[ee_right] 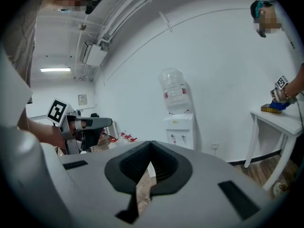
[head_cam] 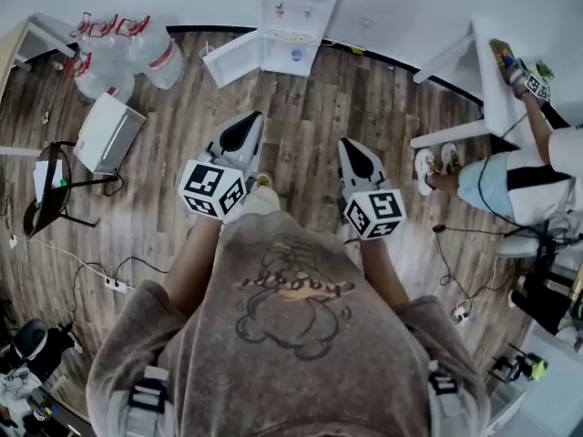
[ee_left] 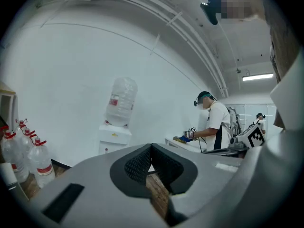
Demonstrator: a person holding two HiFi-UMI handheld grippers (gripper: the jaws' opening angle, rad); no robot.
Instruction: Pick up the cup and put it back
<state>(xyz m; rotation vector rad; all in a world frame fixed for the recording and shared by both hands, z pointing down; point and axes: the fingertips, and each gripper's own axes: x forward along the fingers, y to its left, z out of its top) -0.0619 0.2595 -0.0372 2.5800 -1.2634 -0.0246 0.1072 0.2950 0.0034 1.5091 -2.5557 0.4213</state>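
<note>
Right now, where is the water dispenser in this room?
In the head view the water dispenser stands top centre against the white wall, with spare water bottles on the floor left of it.

Brown wood-plank floor [head_cam: 310,107]; white water dispenser [head_cam: 293,21]; clear, red-capped bottles [head_cam: 137,48]; grey left hand-held gripper [head_cam: 248,126] and right hand-held gripper [head_cam: 353,151], with black-and-white marker cubes [head_cam: 211,189]; taupe printed shirt [head_cam: 291,335].

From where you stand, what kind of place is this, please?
Probably a workroom or lab: a water dispenser stands at the white wall, spare water bottles are on the wood floor, and another person works at a white table.
</note>
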